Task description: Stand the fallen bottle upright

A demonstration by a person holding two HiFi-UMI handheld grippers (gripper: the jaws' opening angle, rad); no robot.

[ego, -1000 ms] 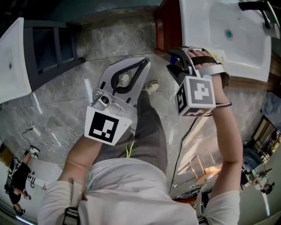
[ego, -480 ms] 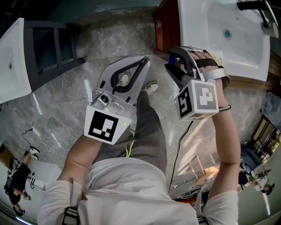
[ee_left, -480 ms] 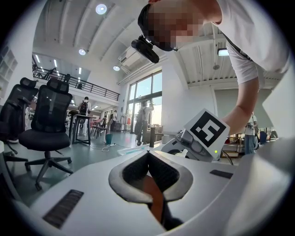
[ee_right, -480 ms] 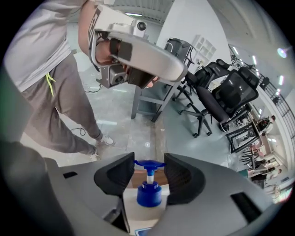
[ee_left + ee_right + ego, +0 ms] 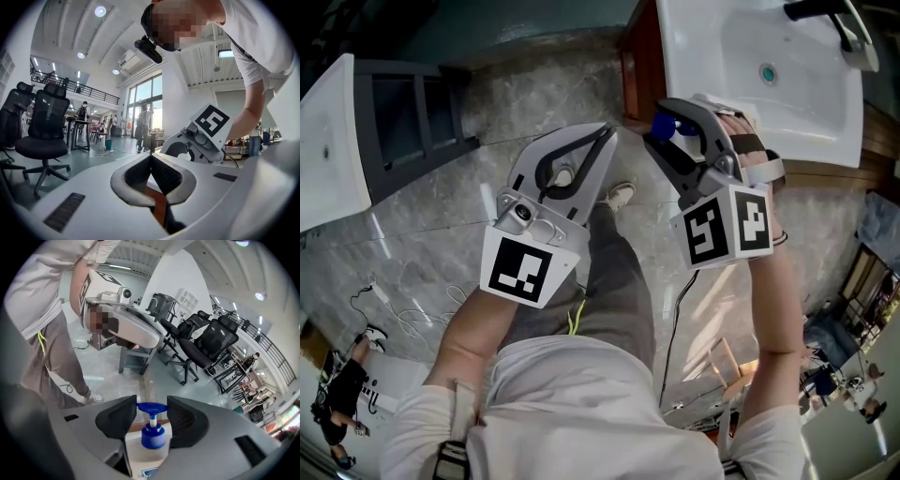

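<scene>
Head view: right claw (image 5: pixel 667 131) risen, gripping bottle (image 5: pixel 662 123).

I can read no words or numbers anywhere. My left cube (image 5: pixel 525 267) and right cube (image 5: pixel 727 230) carry only black-and-white square patterns. The bottle (image 5: pixel 151 440) has a label (image 5: pixel 146 473) showing just a blue scrap, cut off and unreadable.
</scene>
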